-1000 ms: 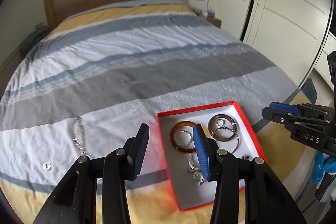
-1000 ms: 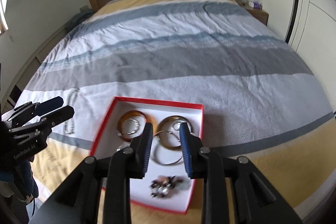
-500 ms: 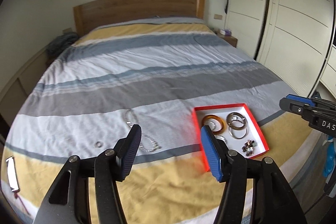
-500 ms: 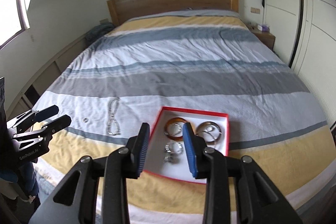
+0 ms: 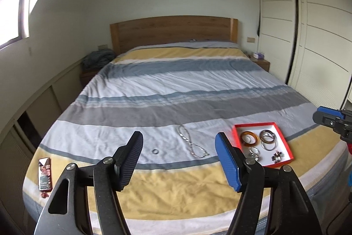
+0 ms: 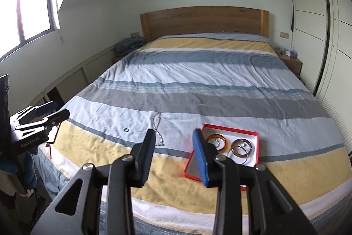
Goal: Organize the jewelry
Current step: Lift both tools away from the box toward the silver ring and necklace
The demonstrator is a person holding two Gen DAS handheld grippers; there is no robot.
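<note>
On the near end of a striped yellow, grey and white bedspread [image 5: 176, 85], a shallow red-rimmed white cardboard tray [image 5: 283, 142] is seen, already holding an amber plastic bangle [image 5: 248, 137], silver hoops and a small dark beaded piece. Still outside it, on the white stripe, a silver chain necklace [image 5: 191, 144] is laid in a loose loop, and a small dark ring [image 5: 155, 151] is set just beside it, apart from the tray. The left gripper [image 5: 179, 158] is held above the bed edge with its jaws opening and nothing between them; the right gripper [image 6: 173, 153] is likewise being spread, empty. The remaining step is judged to be the collecting of ring and necklace. The ring could be pressed into the soft cover and missed by wide pads. The chain could be pinched at one strand only, so that it slips or drags. The light tray could be nudged across the fabric.
</note>
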